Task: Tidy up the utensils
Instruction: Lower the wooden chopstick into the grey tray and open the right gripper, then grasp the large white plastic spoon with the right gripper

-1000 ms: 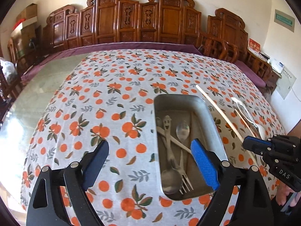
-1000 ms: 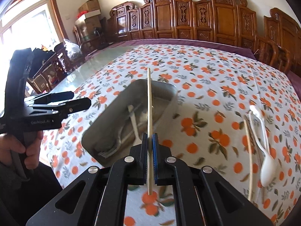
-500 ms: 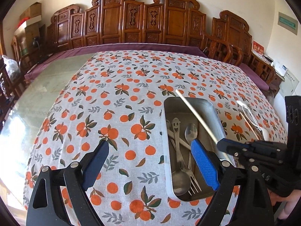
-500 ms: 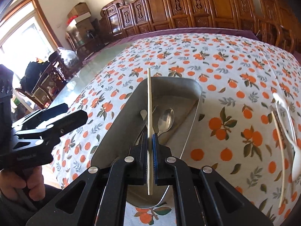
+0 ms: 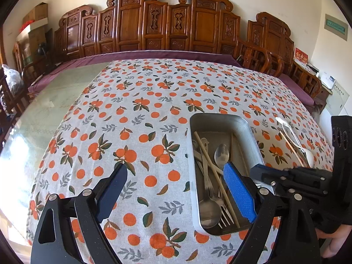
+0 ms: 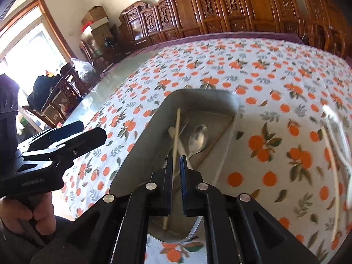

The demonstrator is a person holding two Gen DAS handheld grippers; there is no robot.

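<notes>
A metal tray point(image 5: 248, 129) point(image 6: 140, 145) on the orange-print tablecloth holds a spoon point(image 5: 221, 154), forks and a wooden chopstick point(image 5: 216, 179) point(image 6: 176, 136). In the right wrist view my right gripper point(image 6: 176, 173) is just above the tray with its jaws slightly apart, and the chopstick lies loose in the tray between them. My left gripper point(image 5: 176, 189) is wide open and empty over the cloth at the tray's left side. A second chopstick point(image 5: 291, 149) point(image 6: 332, 176) and a white spoon point(image 5: 294, 138) lie on the cloth right of the tray.
Carved wooden chairs point(image 5: 171, 22) line the far side of the table. Bare glass tabletop point(image 5: 44, 110) lies left of the cloth. The table's near edge is just below both grippers.
My right gripper moved left over the tray, lowered the chopstick into it and opened slightly, letting it go. The left gripper stayed open and shifted a little.
</notes>
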